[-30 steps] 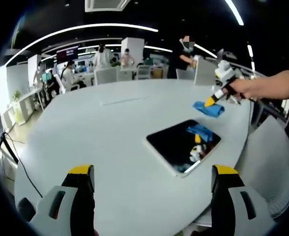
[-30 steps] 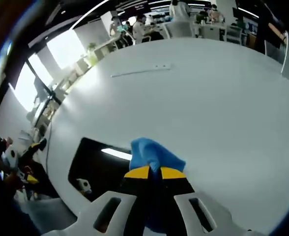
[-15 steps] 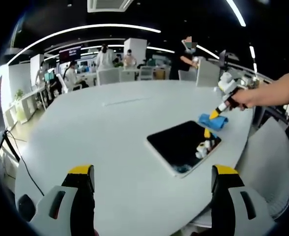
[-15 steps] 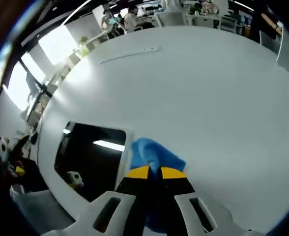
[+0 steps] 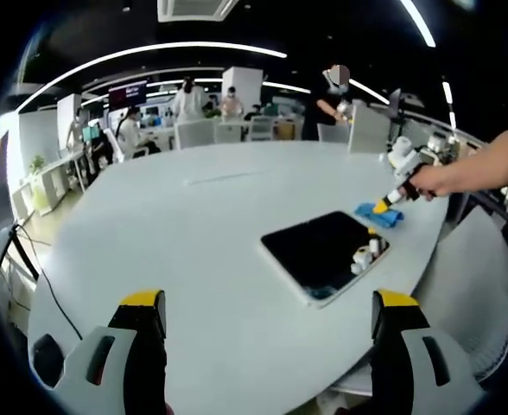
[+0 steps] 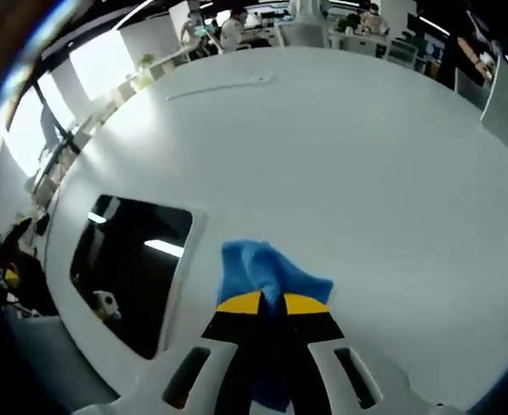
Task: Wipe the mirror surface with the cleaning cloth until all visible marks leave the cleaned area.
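One mirror [image 5: 323,253] and one blue cleaning cloth [image 6: 263,268] are lying near the surface's [image 5: 193,233] right edge. Two claws are showing: the left claw [image 5: 271,346] and the right claw [image 6: 272,304].

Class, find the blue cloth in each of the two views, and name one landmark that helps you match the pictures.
Left gripper view: blue cloth at right, on the table beside the mirror's far corner, under the right claw.
Right gripper view: lower centre, pinched by the claw, right of the mirror.
Shared landmark: the mirror.
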{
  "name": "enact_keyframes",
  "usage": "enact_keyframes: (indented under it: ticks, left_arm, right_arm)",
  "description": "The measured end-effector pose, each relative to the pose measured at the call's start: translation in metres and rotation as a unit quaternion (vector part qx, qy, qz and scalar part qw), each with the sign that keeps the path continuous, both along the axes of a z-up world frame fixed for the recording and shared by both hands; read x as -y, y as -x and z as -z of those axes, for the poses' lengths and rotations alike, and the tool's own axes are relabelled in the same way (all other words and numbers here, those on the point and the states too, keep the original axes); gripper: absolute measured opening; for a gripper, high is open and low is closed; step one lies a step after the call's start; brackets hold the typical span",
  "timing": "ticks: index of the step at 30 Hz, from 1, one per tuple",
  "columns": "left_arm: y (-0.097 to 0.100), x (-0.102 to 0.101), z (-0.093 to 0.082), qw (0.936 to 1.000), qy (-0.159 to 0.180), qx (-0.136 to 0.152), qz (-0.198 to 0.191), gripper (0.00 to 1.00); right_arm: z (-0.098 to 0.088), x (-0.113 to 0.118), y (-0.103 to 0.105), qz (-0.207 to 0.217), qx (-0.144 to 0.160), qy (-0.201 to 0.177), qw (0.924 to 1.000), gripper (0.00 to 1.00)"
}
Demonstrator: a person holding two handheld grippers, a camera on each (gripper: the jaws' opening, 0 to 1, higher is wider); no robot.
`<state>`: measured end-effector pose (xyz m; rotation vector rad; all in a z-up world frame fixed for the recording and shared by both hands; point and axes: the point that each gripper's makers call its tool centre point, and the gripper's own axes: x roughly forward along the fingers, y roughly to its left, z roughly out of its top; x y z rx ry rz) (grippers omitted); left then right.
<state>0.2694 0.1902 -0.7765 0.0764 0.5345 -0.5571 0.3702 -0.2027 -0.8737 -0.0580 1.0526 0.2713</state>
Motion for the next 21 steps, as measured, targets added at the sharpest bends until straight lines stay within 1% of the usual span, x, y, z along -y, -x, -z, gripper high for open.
enact_keyframes:
  ticks: [1,4,5,6,7,8,9,10,15,16,17,18,19,21]
  left_arm:
    - [0.0,0.0,0.0,1.0,0.0,0.0,0.0,1.0]
    - [-0.001,0.0,0.0,1.0,0.001,0.001,0.0,1.0]
    - [-0.001,0.0,0.0,1.0,0.001,0.001,0.0,1.0]
    - [-0.001,0.0,0.0,1.0,0.001,0.0,0.001,1.0]
    - [-0.001,0.0,0.0,1.0,0.001,0.0,0.001,1.0]
    - [-0.001,0.0,0.001,1.0,0.001,0.0,0.001,1.0]
    - [0.0,0.0,0.001,1.0,0.001,-0.001,0.002,1.0]
    - [0.0,0.0,0.001,1.0,0.001,0.0,0.002,1.0]
    - [-0.001,0.0,0.0,1.0,0.001,0.0,0.003,1.0]
    - [-0.002,-0.001,-0.001,1.0,0.001,0.001,0.004,1.0]
    - [-0.002,-0.001,-0.001,1.0,0.001,0.001,0.004,1.0]
    - [-0.003,-0.001,-0.002,1.0,0.001,0.002,0.004,1.0]
    - [-0.004,-0.002,-0.003,1.0,0.001,0.002,0.004,1.0]
    - [-0.007,-0.003,-0.007,1.0,0.005,0.005,0.003,1.0]
  right_arm:
    - [0.0,0.0,0.0,-0.001,0.001,0.001,1.0,0.04]
    - [0.0,0.003,-0.001,-0.035,0.016,0.027,0.9989,0.07]
    - [0.001,0.001,0.0,-0.058,0.018,0.033,0.9976,0.07]
    - [0.001,0.002,0.0,-0.086,0.025,0.054,0.9945,0.07]
    - [0.001,0.003,0.001,-0.115,0.033,0.078,0.9898,0.06]
    - [0.001,0.004,0.0,-0.134,0.041,0.093,0.9857,0.07]
    - [0.002,0.001,0.002,-0.121,0.04,0.083,0.9884,0.07]
    - [0.002,0.002,0.001,-0.115,0.04,0.078,0.9895,0.08]
    - [0.001,-0.001,0.001,-0.099,0.034,0.061,0.9927,0.12]
    - [0.0,-0.003,0.001,-0.088,0.032,0.045,0.9946,0.15]
    - [-0.004,-0.006,0.0,-0.069,0.032,0.025,0.9968,0.19]
    - [-0.007,-0.007,-0.001,-0.064,0.036,0.018,0.9971,0.2]
    - [-0.013,-0.007,-0.005,-0.068,0.049,0.015,0.9964,0.21]
    - [-0.021,-0.007,-0.007,-0.071,0.059,0.021,0.9955,0.23]
